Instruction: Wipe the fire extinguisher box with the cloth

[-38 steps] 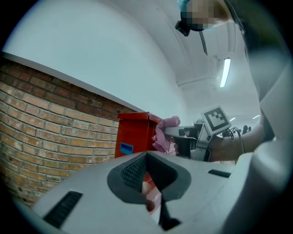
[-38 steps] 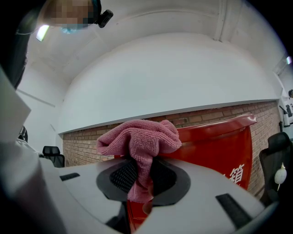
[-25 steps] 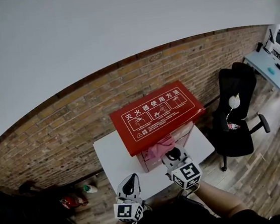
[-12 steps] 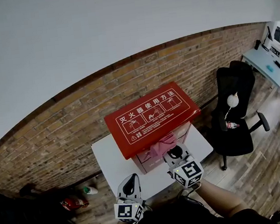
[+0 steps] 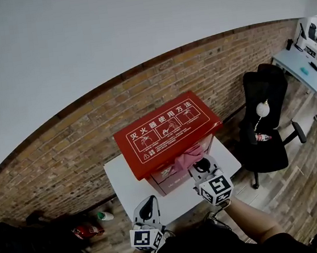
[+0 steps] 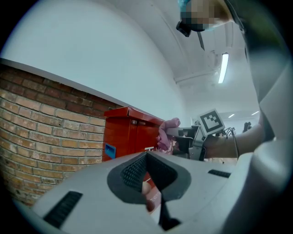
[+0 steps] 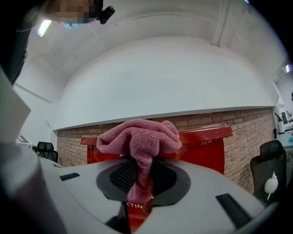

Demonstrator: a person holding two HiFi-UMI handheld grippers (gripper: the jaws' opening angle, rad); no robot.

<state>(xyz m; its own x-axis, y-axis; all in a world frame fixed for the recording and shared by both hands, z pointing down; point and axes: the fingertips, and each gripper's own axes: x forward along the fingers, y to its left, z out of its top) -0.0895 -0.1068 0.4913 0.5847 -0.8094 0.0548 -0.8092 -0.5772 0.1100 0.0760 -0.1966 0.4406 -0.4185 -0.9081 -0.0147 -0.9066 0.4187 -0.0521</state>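
The right gripper [image 5: 200, 165] has its jaws clamped on a bunched pink cloth [image 7: 139, 137], held at the front of the red fire extinguisher box [image 5: 167, 129], just under the lid's overhanging edge. The box stands on a white surface [image 5: 126, 187] by a brick wall [image 5: 63, 146]. The left gripper [image 5: 147, 203] hangs near the surface's front edge, jaws together and empty. Wiping looks barely begun: only the front is reached, with lid and sides apparently left to do.

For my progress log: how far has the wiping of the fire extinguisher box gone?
Done: the right gripper is shut on the pink microfibre cloth. In hand: the cloth is at the front of the red rectangular fire extinguisher box, under its lid. Left: how much is wiped cannot be told.
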